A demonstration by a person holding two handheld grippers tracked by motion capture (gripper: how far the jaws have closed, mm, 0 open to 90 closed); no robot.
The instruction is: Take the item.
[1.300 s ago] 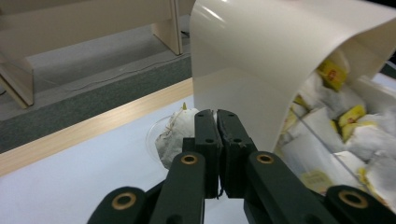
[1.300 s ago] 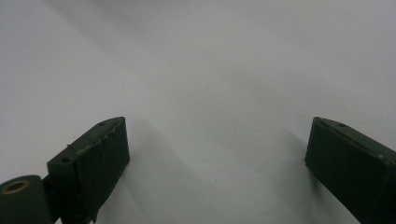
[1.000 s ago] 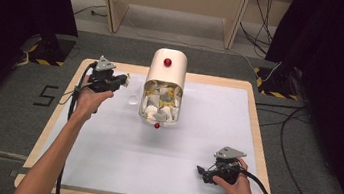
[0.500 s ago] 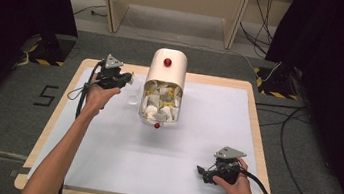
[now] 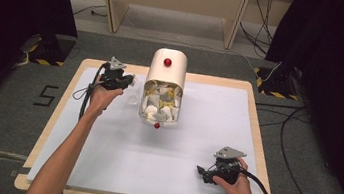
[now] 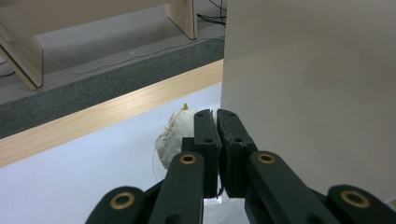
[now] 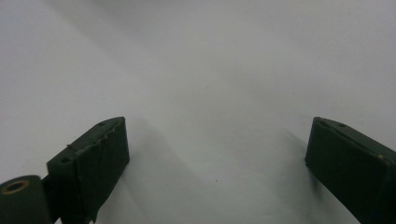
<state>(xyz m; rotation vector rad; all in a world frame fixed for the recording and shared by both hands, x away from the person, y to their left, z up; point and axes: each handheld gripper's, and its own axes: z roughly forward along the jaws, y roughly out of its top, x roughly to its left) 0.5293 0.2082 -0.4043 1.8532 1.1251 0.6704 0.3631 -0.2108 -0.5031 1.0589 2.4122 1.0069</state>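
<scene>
A small wrapped packet (image 6: 175, 137) is being set down beside the dispenser (image 5: 163, 88) — left gripper (image 6: 215, 116) pinched shut on its clear wrapping (right gripper (image 7: 217, 140) wide, idle); release is called for next.

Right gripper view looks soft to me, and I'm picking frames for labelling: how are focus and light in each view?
Right gripper view: jaws blurred, soft shadows on the white mat. Left gripper view: left gripper sharp, evenly lit. High view: clear table, surroundings dark.

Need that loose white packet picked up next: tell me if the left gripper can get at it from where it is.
Probably yes. The packet lies on the table just past the left gripper, beside the bin, with nothing between. The jaws are shut and must open first.
</scene>
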